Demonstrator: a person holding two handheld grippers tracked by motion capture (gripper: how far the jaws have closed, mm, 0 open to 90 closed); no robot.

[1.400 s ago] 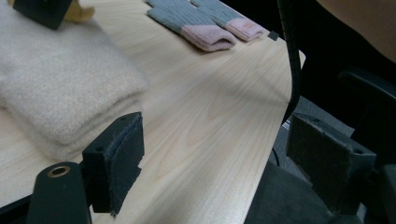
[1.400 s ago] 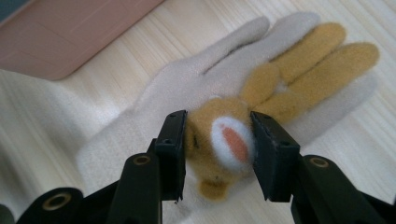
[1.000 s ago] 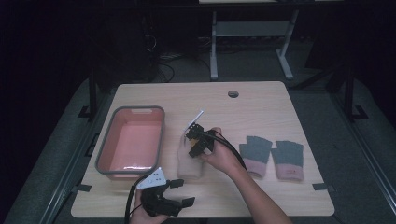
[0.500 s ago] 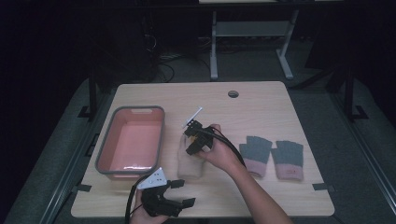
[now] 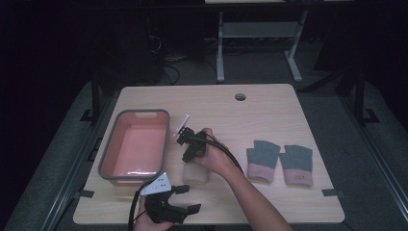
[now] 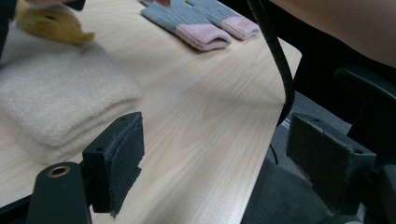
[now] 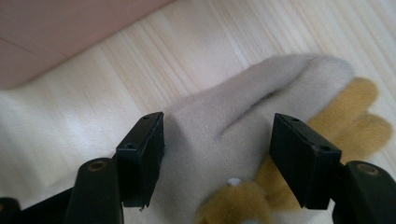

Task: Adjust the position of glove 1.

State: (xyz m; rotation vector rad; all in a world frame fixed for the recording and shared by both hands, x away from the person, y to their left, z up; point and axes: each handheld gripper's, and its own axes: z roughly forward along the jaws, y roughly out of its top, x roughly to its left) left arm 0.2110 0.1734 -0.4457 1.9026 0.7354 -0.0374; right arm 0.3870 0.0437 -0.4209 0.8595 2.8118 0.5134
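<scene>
A beige mitten (image 5: 195, 174) lies on the wooden table (image 5: 269, 110), just right of the tray. My right gripper (image 5: 191, 156) hangs over its far end. In the right gripper view the right gripper (image 7: 219, 126) is open; its jaws have just been opening. The beige mitten (image 7: 224, 107) lies between the pads, which stand clear of it. A yellow glove (image 7: 359, 121) peeks out from under it. My left gripper (image 5: 188, 199) is open at the table's near edge with nothing between its jaws. In its own view, the left gripper (image 6: 217, 128) faces the beige mitten (image 6: 56, 102) and yellow glove (image 6: 56, 25).
A pink tray with a grey rim (image 5: 166, 139) stands at the left of the table. Two grey gloves with pink cuffs (image 5: 262, 161) (image 5: 296, 163) lie side by side at the right. A cable hole (image 5: 240, 96) is near the far edge.
My right gripper has shifted a little left toward the tray, staying over the beige mitten. The left gripper has kept still.
</scene>
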